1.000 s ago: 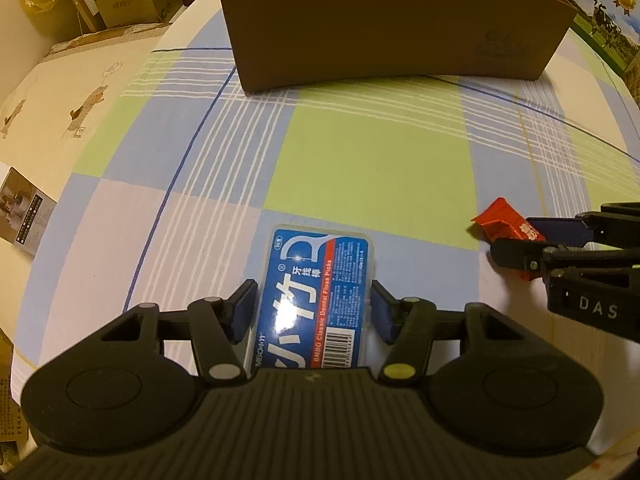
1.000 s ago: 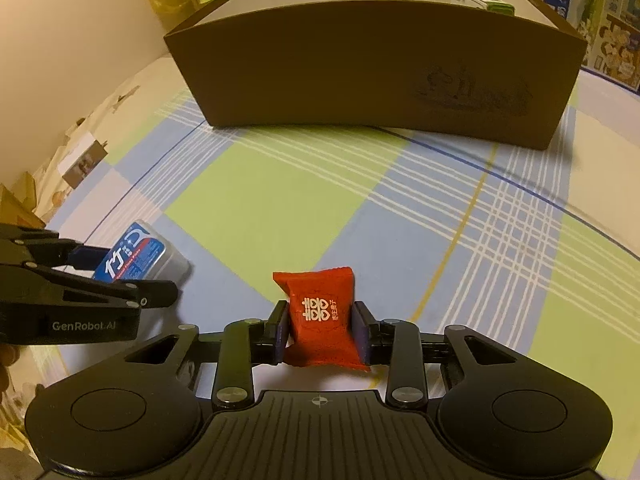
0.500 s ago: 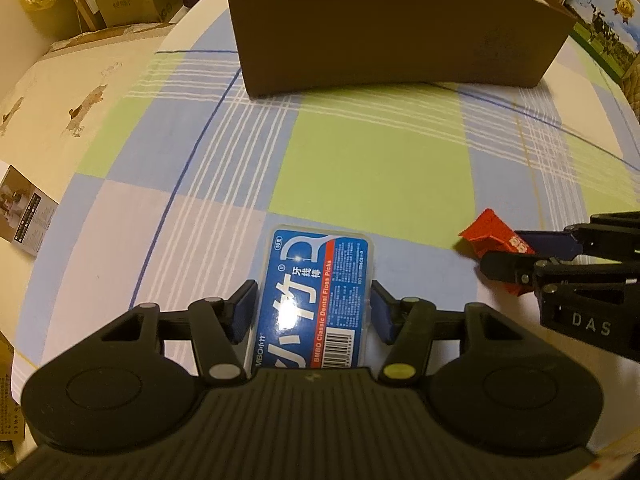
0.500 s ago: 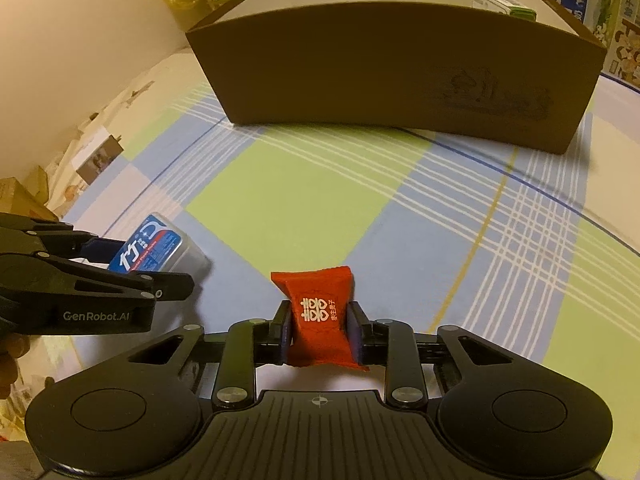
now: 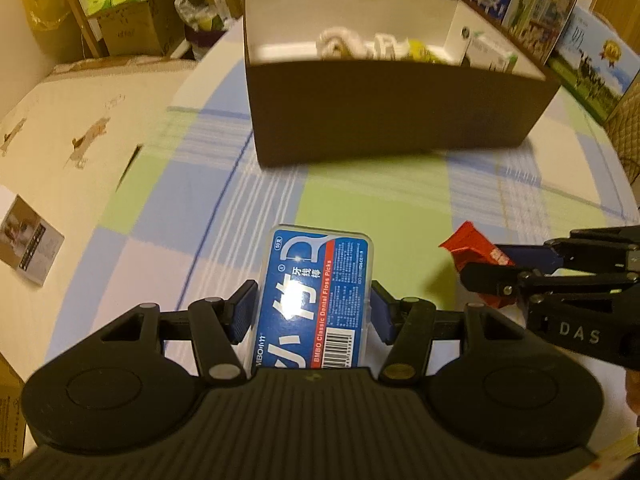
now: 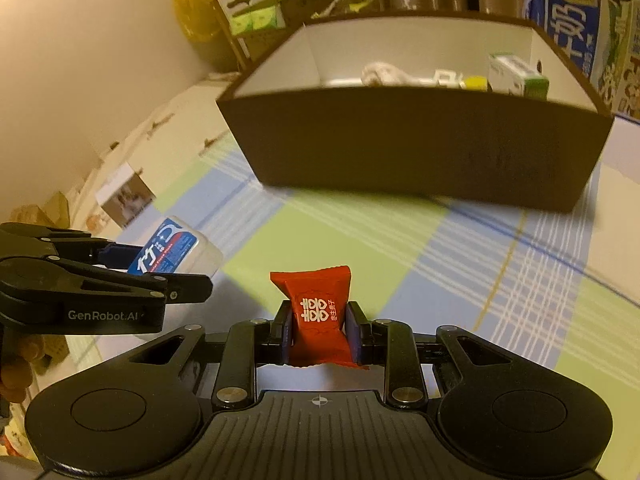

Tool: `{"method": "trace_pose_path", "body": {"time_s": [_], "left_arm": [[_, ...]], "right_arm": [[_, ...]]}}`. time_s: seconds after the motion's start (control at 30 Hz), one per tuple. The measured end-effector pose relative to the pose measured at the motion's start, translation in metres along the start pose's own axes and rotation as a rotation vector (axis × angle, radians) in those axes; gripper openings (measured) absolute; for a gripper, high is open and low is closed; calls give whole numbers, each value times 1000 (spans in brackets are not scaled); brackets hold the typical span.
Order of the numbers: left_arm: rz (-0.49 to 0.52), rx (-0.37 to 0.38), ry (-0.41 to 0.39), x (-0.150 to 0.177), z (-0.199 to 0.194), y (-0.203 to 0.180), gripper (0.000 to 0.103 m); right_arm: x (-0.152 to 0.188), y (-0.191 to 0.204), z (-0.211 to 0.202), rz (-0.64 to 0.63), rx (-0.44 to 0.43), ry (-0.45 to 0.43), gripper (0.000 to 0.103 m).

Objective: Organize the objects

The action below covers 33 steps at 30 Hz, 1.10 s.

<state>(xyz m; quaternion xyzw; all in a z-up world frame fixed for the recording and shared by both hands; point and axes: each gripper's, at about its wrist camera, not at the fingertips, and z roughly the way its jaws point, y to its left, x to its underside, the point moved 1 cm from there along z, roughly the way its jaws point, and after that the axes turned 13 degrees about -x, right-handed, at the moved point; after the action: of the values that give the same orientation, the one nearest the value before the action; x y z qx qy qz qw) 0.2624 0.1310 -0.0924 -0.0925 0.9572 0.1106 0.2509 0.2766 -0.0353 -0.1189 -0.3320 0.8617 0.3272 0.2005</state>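
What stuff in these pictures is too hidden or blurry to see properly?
- Box contents: white bundle and yellow item, blurred, partly behind the brown box front wall, both views.
- Floss picks case: near end hidden by left tool.
- Red candy packet: sides covered by right tool.

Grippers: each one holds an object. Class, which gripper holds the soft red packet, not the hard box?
The right gripper: its fingers pinch the red candy packet. The left gripper holds the blue floss-pick box.
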Motion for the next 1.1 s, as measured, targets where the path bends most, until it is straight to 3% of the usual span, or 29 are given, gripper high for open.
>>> {"method": "trace_pose_path", "body": {"time_s": [0.57,1.1], "left_arm": [[2,48,-150,-88,-18,4,54],[14,48,-179,-181,27,-6,54]], "right_arm": [[-86,-5,-23,-3,6,-167,24],[-166,-46,4,53,87,-218,24]]}}
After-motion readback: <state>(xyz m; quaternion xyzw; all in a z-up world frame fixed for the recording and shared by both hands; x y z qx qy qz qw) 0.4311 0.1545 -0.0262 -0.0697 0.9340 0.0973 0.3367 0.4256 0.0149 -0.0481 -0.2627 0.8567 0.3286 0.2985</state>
